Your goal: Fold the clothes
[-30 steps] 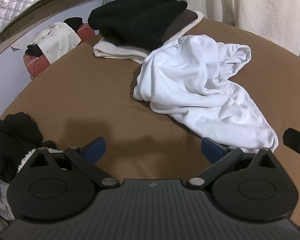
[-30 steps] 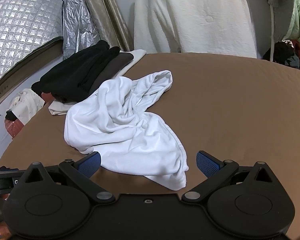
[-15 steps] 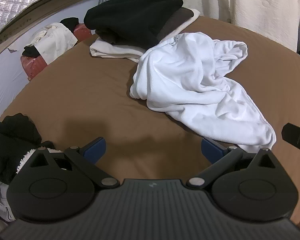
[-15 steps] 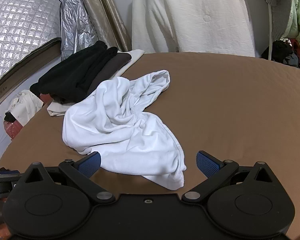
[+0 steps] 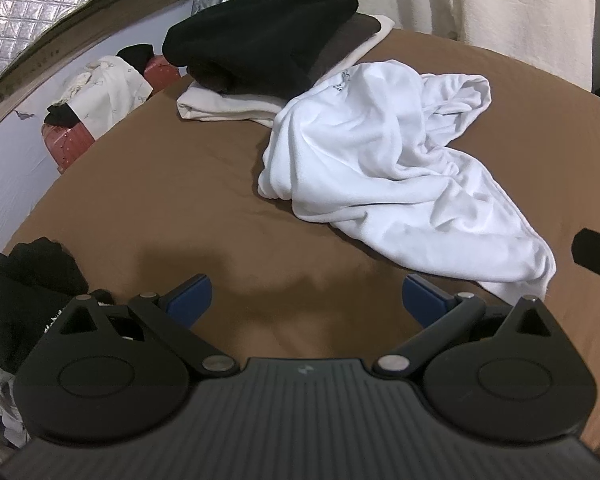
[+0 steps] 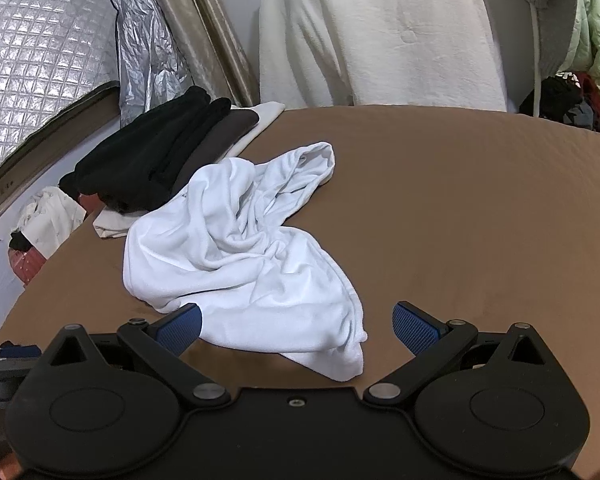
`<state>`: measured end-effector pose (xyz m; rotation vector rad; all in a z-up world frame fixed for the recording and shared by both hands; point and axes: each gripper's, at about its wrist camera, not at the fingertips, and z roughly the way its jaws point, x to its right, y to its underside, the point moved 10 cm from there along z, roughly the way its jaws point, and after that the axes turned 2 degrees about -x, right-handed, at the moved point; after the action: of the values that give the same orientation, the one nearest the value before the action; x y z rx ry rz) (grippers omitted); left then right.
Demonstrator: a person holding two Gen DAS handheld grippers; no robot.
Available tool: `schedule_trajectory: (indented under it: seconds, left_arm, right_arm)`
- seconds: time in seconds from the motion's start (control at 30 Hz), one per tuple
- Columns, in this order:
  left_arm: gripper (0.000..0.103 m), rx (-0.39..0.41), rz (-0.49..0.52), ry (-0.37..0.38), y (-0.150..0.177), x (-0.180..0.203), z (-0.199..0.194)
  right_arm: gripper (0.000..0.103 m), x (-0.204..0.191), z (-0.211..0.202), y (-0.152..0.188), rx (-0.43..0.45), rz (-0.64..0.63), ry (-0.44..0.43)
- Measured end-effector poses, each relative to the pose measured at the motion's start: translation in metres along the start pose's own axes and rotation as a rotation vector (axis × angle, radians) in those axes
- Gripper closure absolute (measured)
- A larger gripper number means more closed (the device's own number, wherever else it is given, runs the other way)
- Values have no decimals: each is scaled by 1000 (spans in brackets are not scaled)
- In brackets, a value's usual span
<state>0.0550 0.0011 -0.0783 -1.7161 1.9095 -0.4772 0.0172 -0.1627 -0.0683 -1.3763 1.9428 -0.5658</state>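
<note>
A crumpled white garment [image 6: 244,256] lies on the brown bed [image 6: 480,208], touching a stack of 3 or so folded clothes [image 6: 160,164]. Left gripper [image 5: 306,300] and right gripper [image 6: 296,324] hover near its hem, jaws wide, empty.

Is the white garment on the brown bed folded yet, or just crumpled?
Crumpled. The white garment lies in a twisted, wrinkled heap with no flat folds, beside the folded stack.

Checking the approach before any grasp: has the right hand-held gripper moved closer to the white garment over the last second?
Yes. The right hand-held gripper has come forward: the white garment now reaches down between its fingertips.
</note>
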Motion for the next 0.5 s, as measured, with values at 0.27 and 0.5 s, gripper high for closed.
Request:
schedule_trajectory:
  seconds: [0.27,0.5]
  left_arm:
    - [0,14,13,-4,0,-3,-3]
    - [0,5,11,2,2,-7,0]
  right_arm:
    - [0,-2,-2,0,8,-9,1]
    - [0,-3,-3,0,10,-11,-6]
